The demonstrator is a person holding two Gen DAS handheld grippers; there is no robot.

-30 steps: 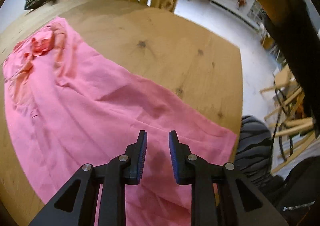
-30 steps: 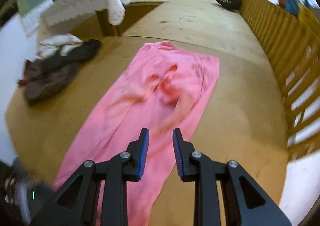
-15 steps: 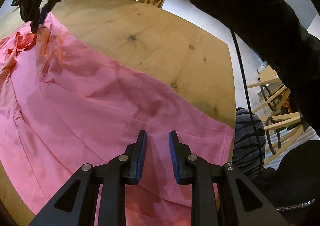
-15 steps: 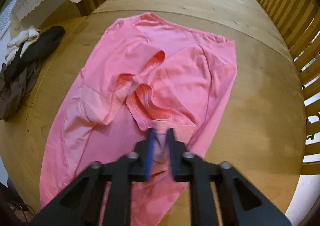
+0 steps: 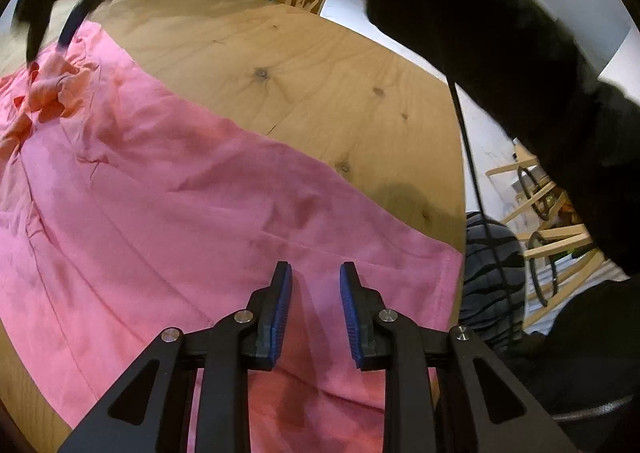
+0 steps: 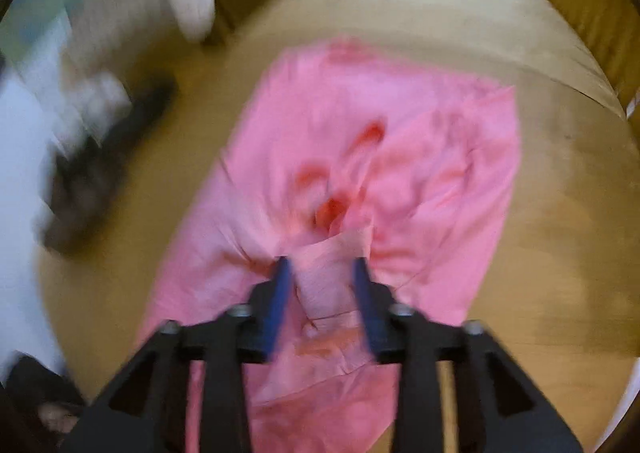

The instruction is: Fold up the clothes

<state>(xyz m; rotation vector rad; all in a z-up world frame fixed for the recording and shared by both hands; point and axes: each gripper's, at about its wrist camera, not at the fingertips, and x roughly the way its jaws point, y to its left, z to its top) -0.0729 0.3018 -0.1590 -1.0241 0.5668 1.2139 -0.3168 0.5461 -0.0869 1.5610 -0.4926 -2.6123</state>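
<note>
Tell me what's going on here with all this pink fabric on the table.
A person with a gripper in each hand is folding a pink garment spread on a wooden table. The right gripper is at the garment's bunched middle, jaws apart around a raised flap of cloth; that view is blurred, so a grip isn't clear. The left gripper hovers open over the hem end, holding nothing.

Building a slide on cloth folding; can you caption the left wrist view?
Left gripper hovers open over a pink garment spread on a wooden table.
</note>
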